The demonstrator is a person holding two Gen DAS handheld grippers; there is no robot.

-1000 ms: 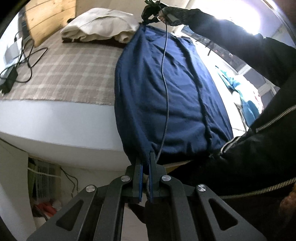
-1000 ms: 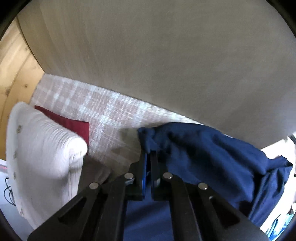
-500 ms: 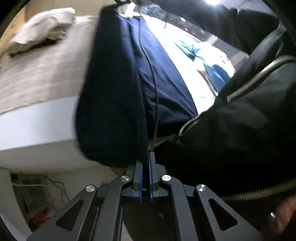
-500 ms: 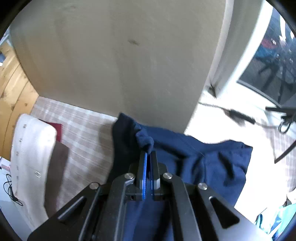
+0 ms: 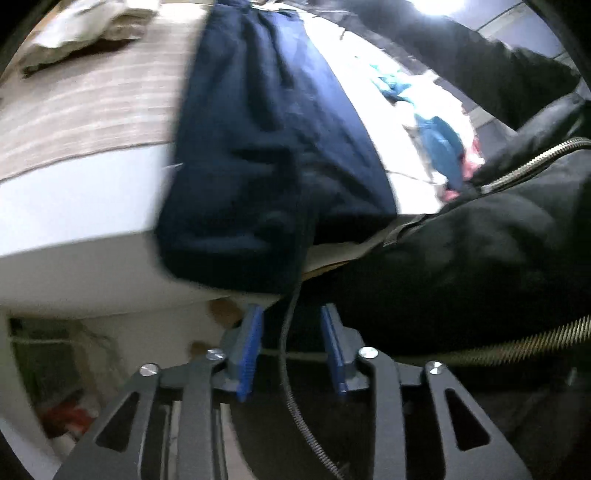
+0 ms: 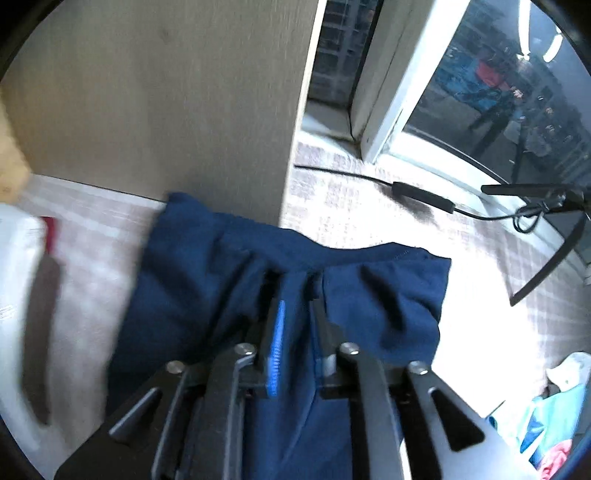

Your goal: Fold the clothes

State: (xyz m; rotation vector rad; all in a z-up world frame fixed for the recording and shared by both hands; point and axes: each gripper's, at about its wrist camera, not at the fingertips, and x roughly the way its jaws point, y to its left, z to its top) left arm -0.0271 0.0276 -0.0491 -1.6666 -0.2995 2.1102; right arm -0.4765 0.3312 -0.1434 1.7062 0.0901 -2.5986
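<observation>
A navy blue garment (image 5: 266, 155) lies lengthwise on the plaid bed cover (image 5: 92, 103), its near end hanging over the bed's white edge. My left gripper (image 5: 291, 314) is open just below that hanging end, with a black cable running between its jaws. In the right wrist view the garment's (image 6: 229, 280) far end lies bunched by the beige wall. My right gripper (image 6: 295, 306) is open right over that cloth, the jaws apart and holding nothing.
A folded cream garment (image 5: 92, 22) lies at the bed's far left. Teal and pink clothes (image 5: 439, 144) lie to the right. The person's black jacket (image 5: 480, 240) fills the right side. A window (image 6: 498, 92) and black cables (image 6: 424, 195) are by the bed's far side.
Both grippers were shut on the navy garment's ends and have opened, letting it go. The garment has settled on the bed, shifted towards the window side.
</observation>
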